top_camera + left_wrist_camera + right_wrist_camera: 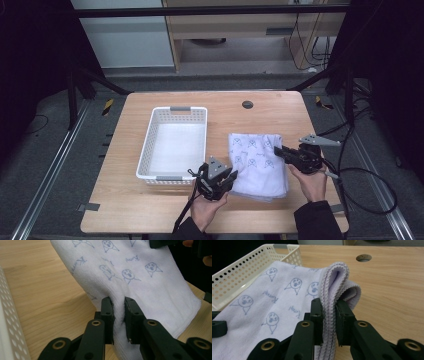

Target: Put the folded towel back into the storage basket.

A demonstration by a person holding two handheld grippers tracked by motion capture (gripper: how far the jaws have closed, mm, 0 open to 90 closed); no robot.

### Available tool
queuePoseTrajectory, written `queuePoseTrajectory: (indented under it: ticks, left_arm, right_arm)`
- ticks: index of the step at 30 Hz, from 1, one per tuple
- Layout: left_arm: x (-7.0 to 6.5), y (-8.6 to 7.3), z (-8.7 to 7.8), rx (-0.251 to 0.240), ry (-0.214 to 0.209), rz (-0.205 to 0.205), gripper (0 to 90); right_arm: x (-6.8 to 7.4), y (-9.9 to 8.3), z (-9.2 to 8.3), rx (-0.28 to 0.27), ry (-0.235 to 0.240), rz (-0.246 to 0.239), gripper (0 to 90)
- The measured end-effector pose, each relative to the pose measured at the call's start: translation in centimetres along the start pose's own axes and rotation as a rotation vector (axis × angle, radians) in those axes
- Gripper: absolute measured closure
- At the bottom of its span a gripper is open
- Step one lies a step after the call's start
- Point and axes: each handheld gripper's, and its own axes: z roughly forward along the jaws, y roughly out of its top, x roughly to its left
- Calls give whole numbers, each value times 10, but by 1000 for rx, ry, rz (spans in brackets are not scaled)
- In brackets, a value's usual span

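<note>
Towel (257, 162) pinched between left gripper (226, 181) and right gripper (281, 151)

Black two-jaw left tool (225, 181) and right tool (281, 151), brass-ringed pivots, grey three-cornered plates, trailing black cables, dark sleeves

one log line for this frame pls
left gripper: shut on towel | right gripper: shut on towel | basket: empty, left of towel

A light wooden table (150, 210) with a round cable hole (247, 104) stands on grey carpet (45, 165) between metal floor rails (52, 162), with pale wooden furniture (235, 30) and black frame bars (210, 11) behind.
</note>
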Motion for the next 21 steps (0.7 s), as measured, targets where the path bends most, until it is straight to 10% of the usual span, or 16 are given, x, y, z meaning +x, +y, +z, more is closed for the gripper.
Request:
queuePoseTrajectory:
  ticks: [21]
  left_arm:
    - [17,27,-31,-51,49,17,779]
  right_arm:
    - [29,35,6,-72,-5,-46,785]
